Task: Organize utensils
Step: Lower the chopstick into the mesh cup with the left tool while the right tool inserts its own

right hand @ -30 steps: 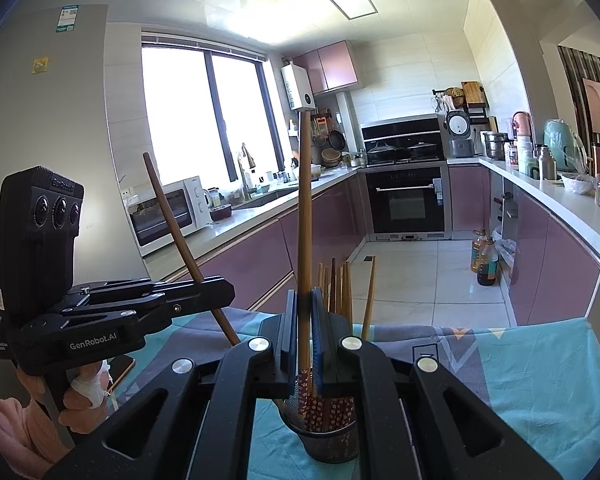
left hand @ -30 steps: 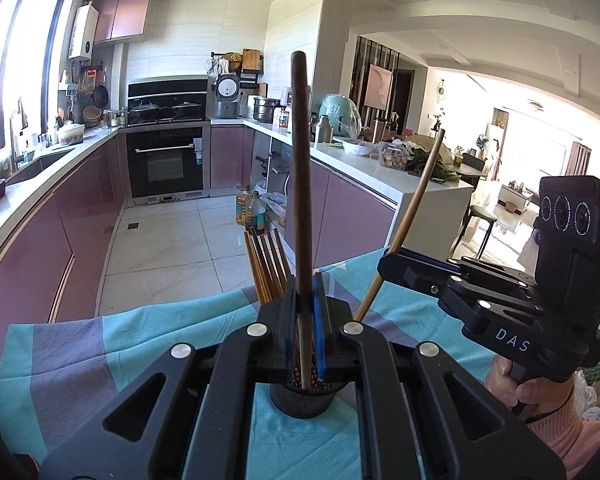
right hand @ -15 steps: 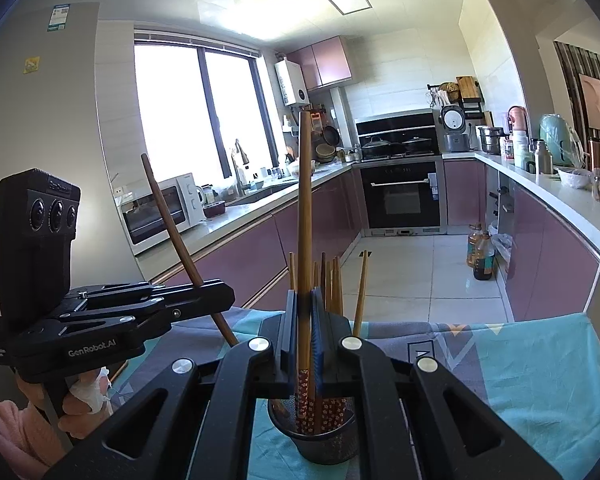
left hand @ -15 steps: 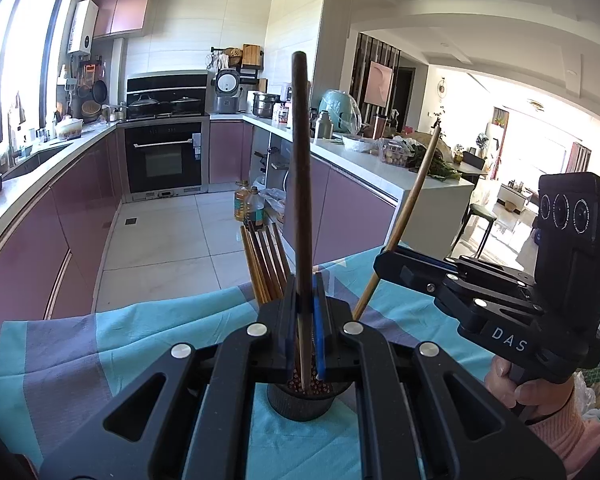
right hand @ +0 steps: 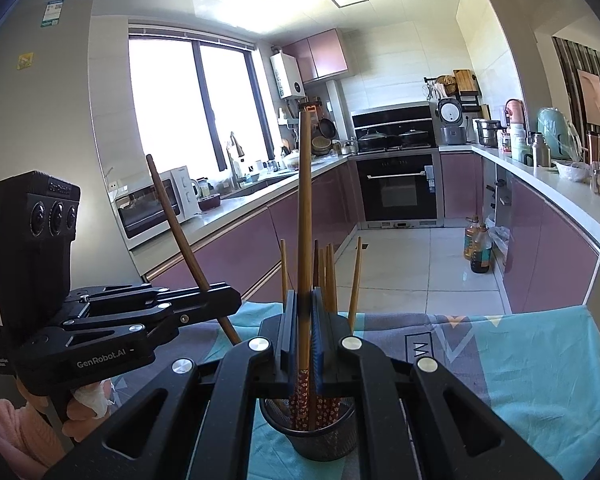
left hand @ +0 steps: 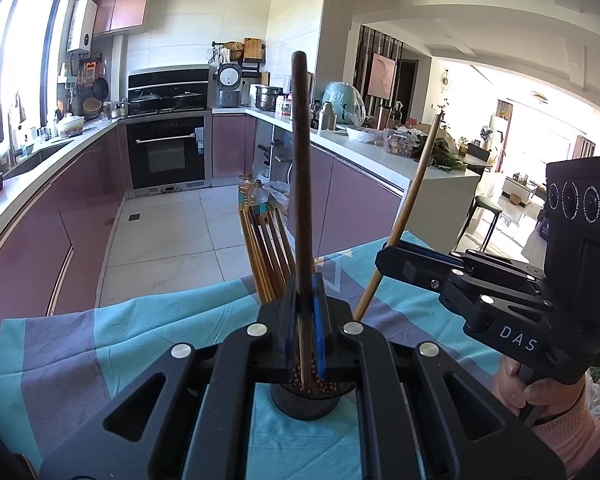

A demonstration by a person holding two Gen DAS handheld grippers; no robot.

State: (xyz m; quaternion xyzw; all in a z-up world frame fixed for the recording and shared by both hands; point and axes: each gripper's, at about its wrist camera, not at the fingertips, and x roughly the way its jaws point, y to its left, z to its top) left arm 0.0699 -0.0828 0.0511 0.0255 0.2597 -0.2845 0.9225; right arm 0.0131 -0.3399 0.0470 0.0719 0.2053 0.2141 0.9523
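The left gripper is closed on a dark chopstick, which stands almost upright between the pads, its lower end already inside the black mesh holder directly below the fingers. The right gripper clamps a lighter chopstick in the same way, and its patterned lower end goes down into the same holder. Behind both sets of fingers, more chopsticks already lean in the cup.

It seems that both sticks are being lowered into the holder together. To do it well, each gripper should keep its stick vertical and go down until the tip touches the bottom, and only then open a little, so the stick leans on the rim and does not jump out. Whether the tips already touch the bottom cannot be seen, because the fingers hide the inside of the cup. The two grippers are near each other, so one should release first.

Under the holder lies a turquoise and grey cloth. Beyond the fingers is a kitchen with purple cabinets, an oven and a bright window.
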